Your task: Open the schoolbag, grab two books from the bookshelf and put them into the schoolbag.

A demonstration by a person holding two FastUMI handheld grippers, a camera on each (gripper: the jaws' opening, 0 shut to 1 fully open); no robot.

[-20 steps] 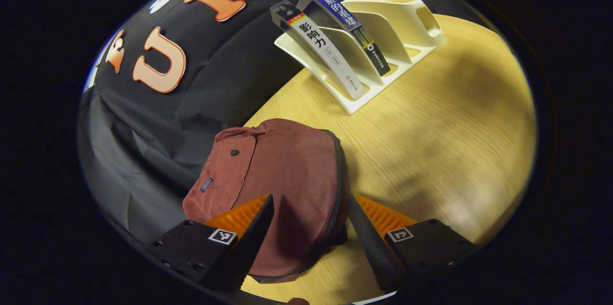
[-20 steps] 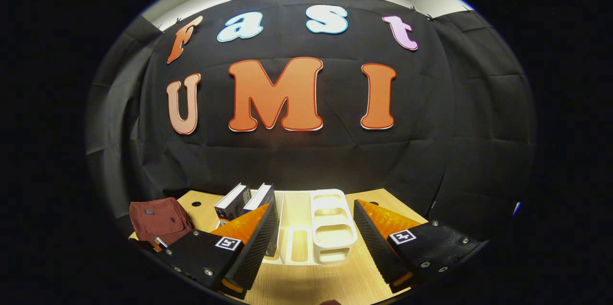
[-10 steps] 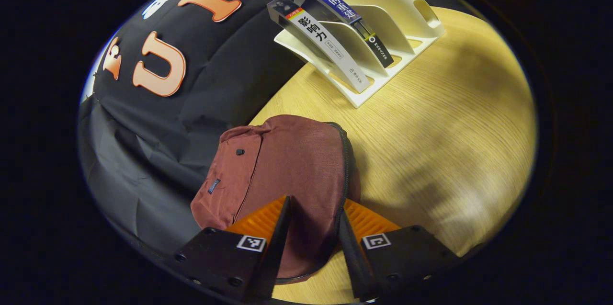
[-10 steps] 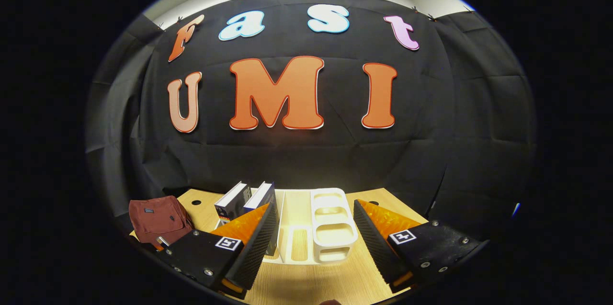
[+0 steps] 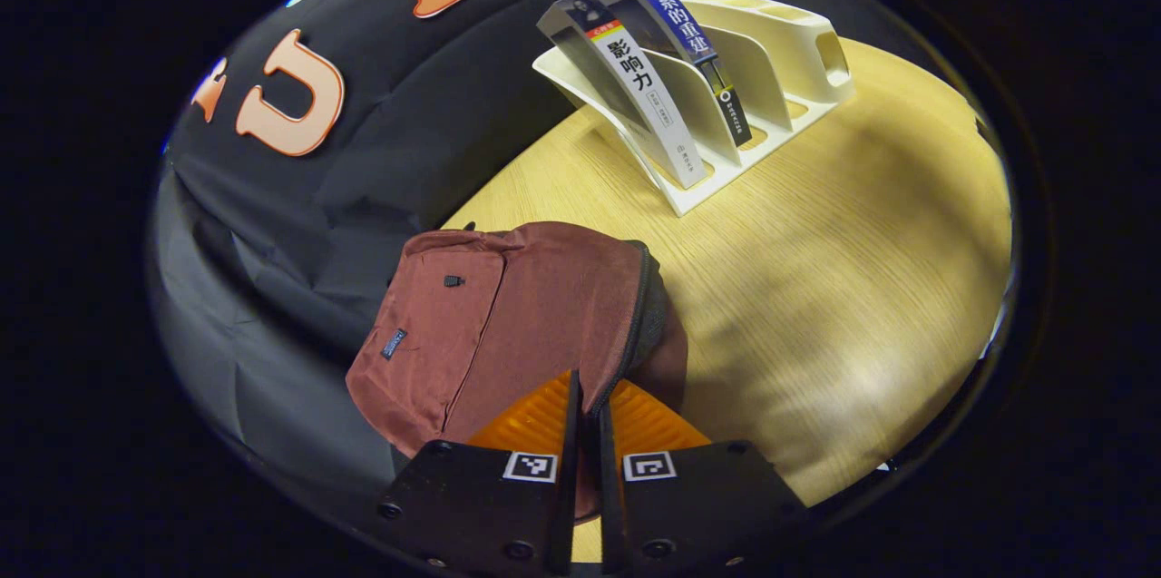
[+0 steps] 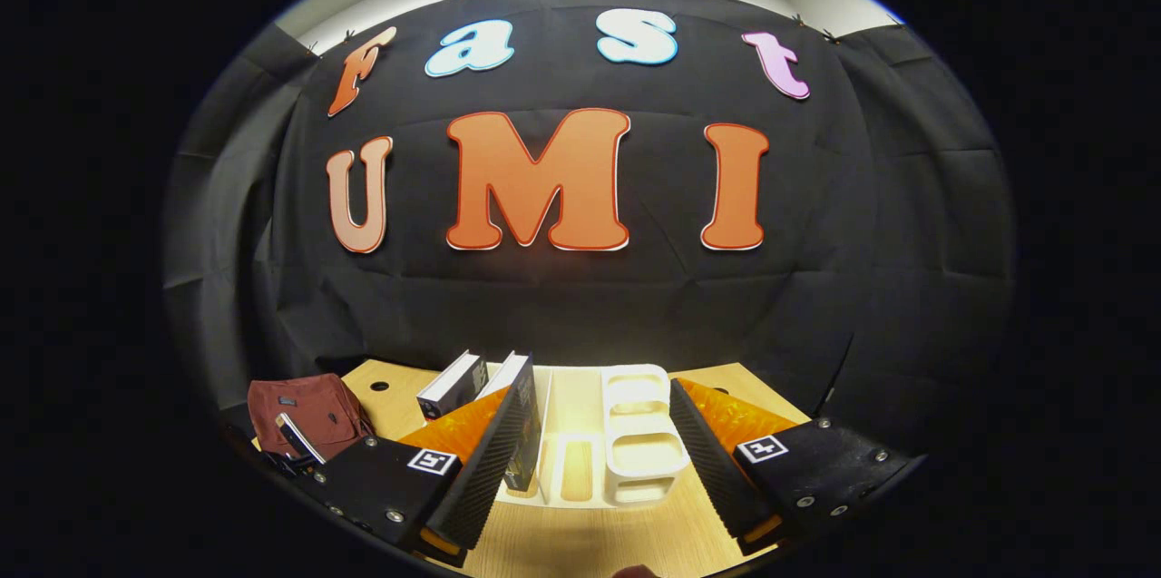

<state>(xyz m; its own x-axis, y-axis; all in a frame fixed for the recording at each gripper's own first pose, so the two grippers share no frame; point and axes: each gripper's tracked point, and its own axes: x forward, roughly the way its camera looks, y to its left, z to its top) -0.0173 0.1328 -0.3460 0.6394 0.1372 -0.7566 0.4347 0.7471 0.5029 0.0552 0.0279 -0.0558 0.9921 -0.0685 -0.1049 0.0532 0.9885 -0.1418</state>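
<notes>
So the left gripper (image 5: pixel 588 406) has its fingers pinched nearly together right at the zipper edge of the schoolbag (image 5: pixel 508 324), with just a sliver of gap between them. It looks like they've got the zipper line or its pull clamped, but the pull itself is hidden between the fingers, so I can't say for sure what exactly is caught. The schoolbag is a dark red one lying flat on the wooden worktop (image 5: pixel 816 288), up against the black cloth wall, and the zipper seems zipped along the part you can see. Beyond the bag, further along the worktop, sits the cream bookshelf (image 5: pixel 771 52), a slotted rack, with two books leaning in the slots nearest the bag: a grey-spined book (image 5: pixel 639 106) on the bag side and a blue-spined book (image 5: pixel 694 52) just behind it. The right gripper (image 6: pixel 590 451) hangs above the worktop in front of the bookshelf (image 6: pixel 635 433) with its fingers spread wide, nothing between them, the bag (image 6: pixel 308 410) off to its left.
</notes>
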